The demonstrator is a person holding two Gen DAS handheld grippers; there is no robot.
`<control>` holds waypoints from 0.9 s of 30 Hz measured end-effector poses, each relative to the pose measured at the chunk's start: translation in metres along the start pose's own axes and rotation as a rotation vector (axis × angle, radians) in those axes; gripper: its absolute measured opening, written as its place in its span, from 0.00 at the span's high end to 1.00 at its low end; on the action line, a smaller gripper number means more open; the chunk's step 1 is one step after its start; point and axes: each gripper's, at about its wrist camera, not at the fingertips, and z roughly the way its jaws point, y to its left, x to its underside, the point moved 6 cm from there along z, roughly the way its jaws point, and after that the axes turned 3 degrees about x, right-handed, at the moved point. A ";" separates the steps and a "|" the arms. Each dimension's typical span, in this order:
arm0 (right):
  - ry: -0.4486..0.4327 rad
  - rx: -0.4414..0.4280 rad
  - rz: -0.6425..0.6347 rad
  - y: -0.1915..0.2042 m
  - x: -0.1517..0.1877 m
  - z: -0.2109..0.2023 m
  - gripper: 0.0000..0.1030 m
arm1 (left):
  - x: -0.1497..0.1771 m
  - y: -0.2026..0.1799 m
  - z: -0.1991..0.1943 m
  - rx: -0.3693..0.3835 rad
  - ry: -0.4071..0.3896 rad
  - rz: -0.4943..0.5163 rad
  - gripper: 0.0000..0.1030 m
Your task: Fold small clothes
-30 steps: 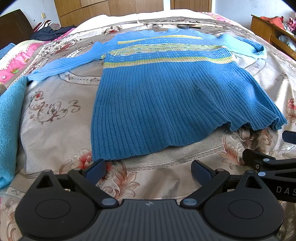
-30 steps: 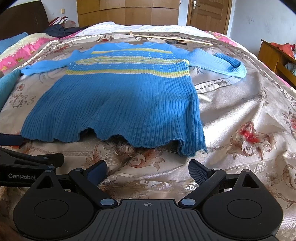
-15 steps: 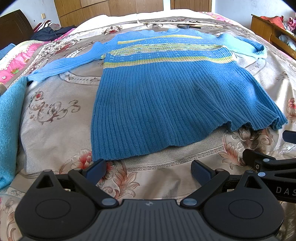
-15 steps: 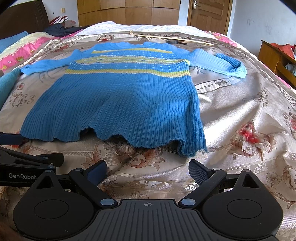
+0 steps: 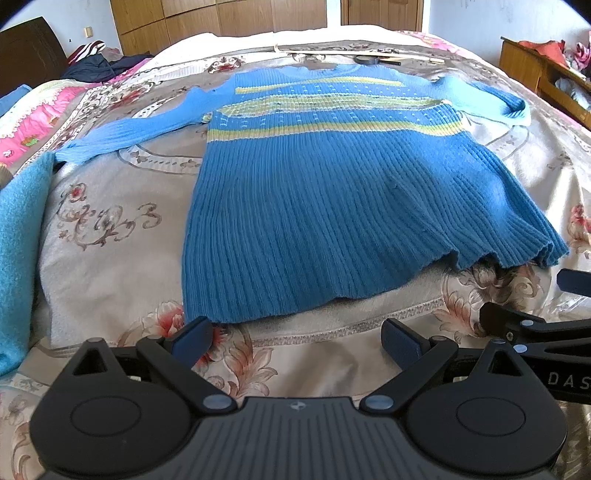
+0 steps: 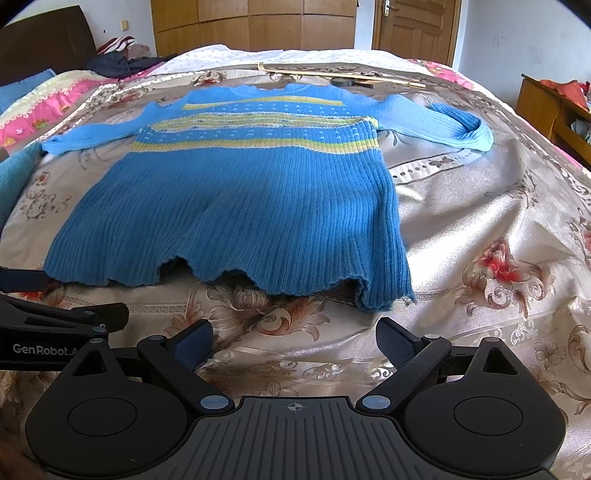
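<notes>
A: Where's the garment?
B: Blue ribbed sweater (image 5: 332,206) lies flat, front up, on the floral bedspread (image 5: 110,258). Yellow-green stripes across the chest, neckline at the far end, wavy hem nearest the cameras.
A: Sleeves?
B: Both spread out to the sides. The one on the right of the view (image 6: 443,122) bends back on itself at the cuff end; the other (image 5: 122,136) runs out straight.
A: Grippers?
B: Left gripper (image 5: 297,339) has its jaws spread wide, nothing between them, just short of the hem's left corner. Right gripper (image 6: 293,338) is the same: agape, empty, just short of the hem's right corner. Neither touches the knit.
A: Anything else around?
B: Teal blanket (image 5: 18,240) at the bed's left edge, a thin wooden stick (image 6: 343,75) past the neckline, wooden wardrobe (image 6: 258,26) behind.
</notes>
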 end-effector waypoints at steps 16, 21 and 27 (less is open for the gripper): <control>0.006 -0.002 0.008 -0.003 -0.001 0.002 0.08 | 0.001 -0.002 0.001 0.008 -0.004 -0.002 0.00; 0.006 -0.003 0.009 -0.003 -0.001 0.002 0.08 | 0.001 -0.002 0.002 0.008 -0.004 -0.003 0.00; 0.005 -0.002 0.008 -0.003 0.000 0.002 0.08 | 0.001 -0.002 0.002 0.010 -0.002 -0.004 0.00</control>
